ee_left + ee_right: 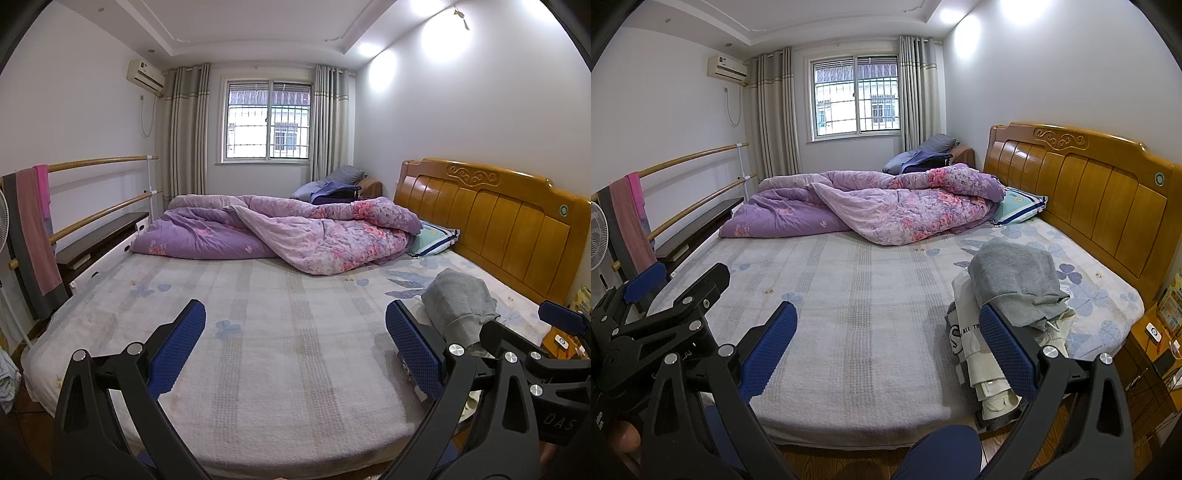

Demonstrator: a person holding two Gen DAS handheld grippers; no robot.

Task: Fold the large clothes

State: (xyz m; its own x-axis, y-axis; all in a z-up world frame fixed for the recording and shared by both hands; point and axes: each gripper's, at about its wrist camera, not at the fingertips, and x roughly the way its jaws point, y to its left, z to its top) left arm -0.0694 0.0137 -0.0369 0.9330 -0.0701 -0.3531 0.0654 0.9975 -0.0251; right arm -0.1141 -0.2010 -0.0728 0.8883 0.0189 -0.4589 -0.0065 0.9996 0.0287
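A pile of clothes lies on the near right part of the bed (pixel 849 295). A grey garment (pixel 1015 280) lies on top, with white and cream garments (pixel 979 354) under it. The grey garment also shows in the left wrist view (pixel 458 299). My left gripper (pixel 295 347) is open and empty, held above the bed's near edge. My right gripper (pixel 886 350) is open and empty, with its right finger (pixel 1008 350) in front of the pile. The right gripper shows at the right edge of the left wrist view (pixel 535 354).
A crumpled purple floral quilt (pixel 871 206) lies across the far side of the bed, with a pillow (pixel 1015 206) next to it. A wooden headboard (pixel 1089 192) stands on the right. Wooden rails with hung cloths (pixel 631 218) and a fan (pixel 598 236) stand on the left.
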